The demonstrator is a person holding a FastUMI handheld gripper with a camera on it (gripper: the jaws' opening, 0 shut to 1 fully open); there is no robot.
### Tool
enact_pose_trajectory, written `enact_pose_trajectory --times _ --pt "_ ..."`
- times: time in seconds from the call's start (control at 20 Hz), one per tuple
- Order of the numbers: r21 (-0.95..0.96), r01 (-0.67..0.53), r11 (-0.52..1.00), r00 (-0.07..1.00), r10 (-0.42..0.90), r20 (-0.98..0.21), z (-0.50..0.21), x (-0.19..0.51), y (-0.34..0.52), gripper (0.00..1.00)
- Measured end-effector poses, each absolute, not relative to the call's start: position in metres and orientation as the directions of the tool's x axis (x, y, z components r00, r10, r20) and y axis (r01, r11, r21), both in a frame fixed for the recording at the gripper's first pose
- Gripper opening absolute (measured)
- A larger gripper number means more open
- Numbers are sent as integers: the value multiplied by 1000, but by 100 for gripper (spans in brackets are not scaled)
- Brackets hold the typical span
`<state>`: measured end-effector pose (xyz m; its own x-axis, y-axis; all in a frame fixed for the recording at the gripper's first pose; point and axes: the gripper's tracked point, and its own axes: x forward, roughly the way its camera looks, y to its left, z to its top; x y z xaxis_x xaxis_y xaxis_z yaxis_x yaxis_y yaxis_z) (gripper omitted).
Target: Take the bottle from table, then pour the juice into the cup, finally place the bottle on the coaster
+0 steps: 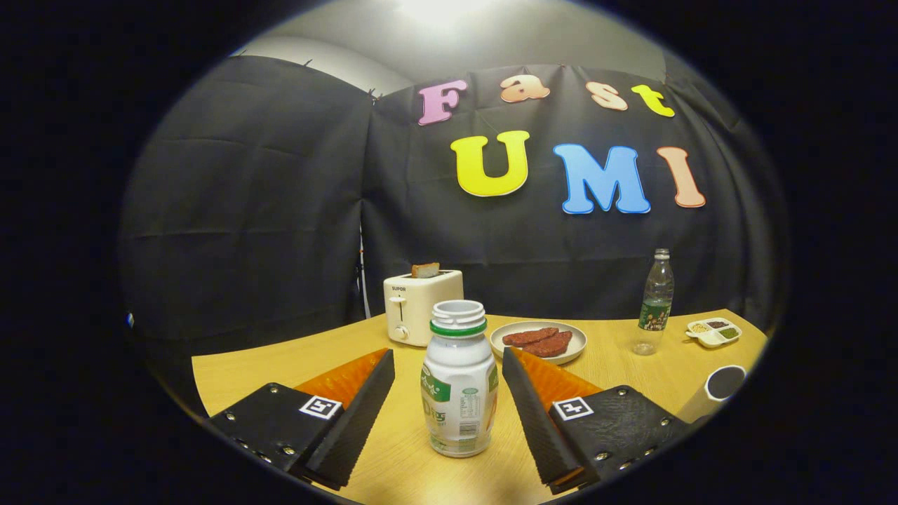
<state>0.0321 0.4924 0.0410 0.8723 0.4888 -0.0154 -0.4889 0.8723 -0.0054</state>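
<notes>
both fingers [365, 407] apart, flanking the bottle [459, 382] — upright, uncapped mouth up.

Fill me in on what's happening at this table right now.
A hand-held gripper is lined up on a white juice bottle with a green collar, standing upright and uncapped on the wooden table. The fingers are open, one on each side of the bottle, neither touching it. So the bottle is not yet picked up. A white cup lies off to the right; beyond are a toaster, a plate of meat and a clear water bottle.
</notes>
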Motion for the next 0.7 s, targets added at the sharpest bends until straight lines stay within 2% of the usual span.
enact_pose_trajectory --times 0.55,0.65,0.7 --pt "-6 -463 886 883 461 -91 0 63 501 91" --pt "-6 -455 891 888 452 -87 1 62 499 80" --pt "-11 -452 892 889 449 -86 -1 63 499 79"
